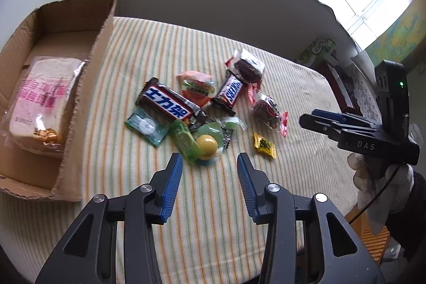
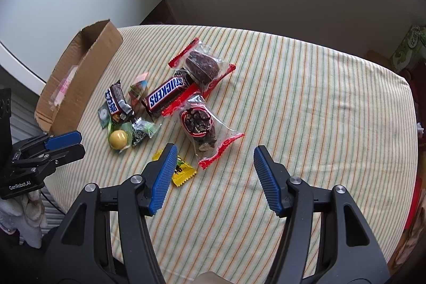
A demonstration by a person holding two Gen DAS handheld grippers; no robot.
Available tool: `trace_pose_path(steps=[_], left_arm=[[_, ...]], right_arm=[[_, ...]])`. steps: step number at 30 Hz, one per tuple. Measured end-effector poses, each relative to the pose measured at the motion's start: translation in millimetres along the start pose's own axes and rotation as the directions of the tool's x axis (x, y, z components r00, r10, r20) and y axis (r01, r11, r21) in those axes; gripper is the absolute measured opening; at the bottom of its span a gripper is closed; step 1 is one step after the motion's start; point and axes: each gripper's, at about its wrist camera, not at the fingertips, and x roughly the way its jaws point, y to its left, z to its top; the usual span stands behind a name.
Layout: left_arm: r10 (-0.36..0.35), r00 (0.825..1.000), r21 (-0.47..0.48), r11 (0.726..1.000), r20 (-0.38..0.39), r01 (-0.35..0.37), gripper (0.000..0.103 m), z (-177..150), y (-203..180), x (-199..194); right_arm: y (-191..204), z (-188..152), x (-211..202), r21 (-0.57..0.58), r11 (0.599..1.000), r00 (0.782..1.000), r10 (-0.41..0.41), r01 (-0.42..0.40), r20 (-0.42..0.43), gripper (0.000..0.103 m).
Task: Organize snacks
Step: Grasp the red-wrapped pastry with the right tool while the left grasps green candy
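My left claw (image 1: 209, 160) hovers over the table (image 1: 266, 204), jaws parted narrowly, nothing between them. Just ahead of its tips: a yellow ball candy (image 1: 206, 147) in green wrap, at the near edge of the snack pile. Beyond that lie two Snickers bars (image 1: 167, 103). To its left, the cardboard box (image 1: 87, 87) holds a bagged bread slice (image 1: 40, 103). My right claw (image 2: 214, 157) stands wider, empty. A yellow candy packet (image 2: 183, 172) lies beside its left finger; a red-edged date packet (image 2: 202, 129) lies just ahead.
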Motion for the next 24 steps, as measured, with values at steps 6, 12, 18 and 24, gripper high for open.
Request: trace_pose_path(steps=[6,12,18,24], left_arm=[[0.039,0.999,0.018,0.999,-0.021,-0.038,0.041,1.9,-9.6,13.9],[0.081,0.997,-0.086,0.993,0.011,-0.08,0.035,6.1,9.0,18.6],[0.113,0.994,-0.104,0.988,0.013,-0.111,0.026,7.8,18.1,27.3],[0.142,0.989,-0.141,0.981,0.039,-0.136,0.023,8.7,26.6,33.4]], right_arm=[[0.0,-6.6,5.6,-0.052,0.998,1.0,-0.031,0.031,0.002,0.063],[1.5,2.2,8.5,-0.091,0.996,1.0,-0.022,0.024,0.016,0.063],[2.6,12.9,8.7,-0.107,0.994,0.999,-0.005,0.008,0.034,0.063],[2.8,15.1,13.8,-0.117,0.993,0.999,0.004,0.001,0.037,0.063]])
